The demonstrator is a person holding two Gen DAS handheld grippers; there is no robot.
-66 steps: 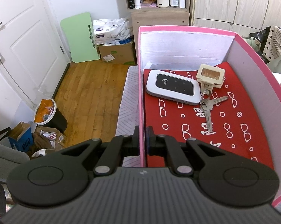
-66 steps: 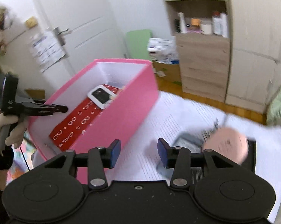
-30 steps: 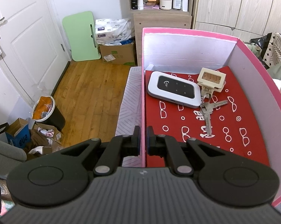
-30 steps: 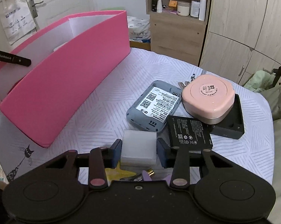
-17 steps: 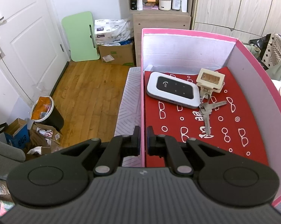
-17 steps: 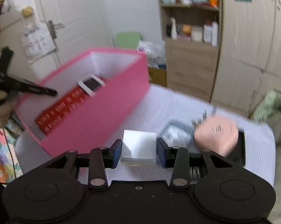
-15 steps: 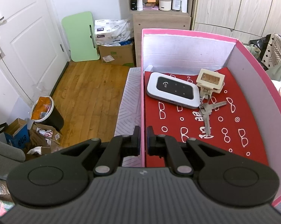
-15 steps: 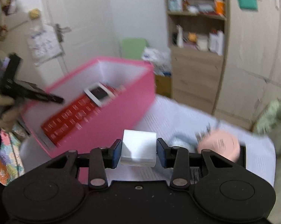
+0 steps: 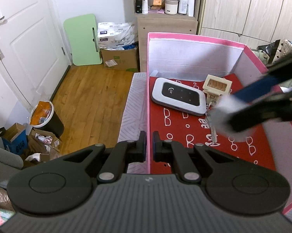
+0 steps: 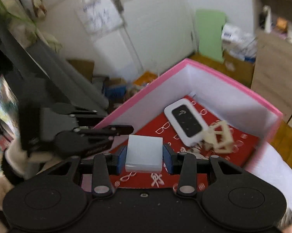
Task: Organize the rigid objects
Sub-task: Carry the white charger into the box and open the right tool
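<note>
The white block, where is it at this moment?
In the right wrist view the white block sits clamped in the right gripper, over the red floor of the pink box, near the white router.

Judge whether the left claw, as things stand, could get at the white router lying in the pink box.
Probably not. The left claw is shut on the pink box wall, so it is occupied, and the right claw with its white block hovers close over the router.
</note>
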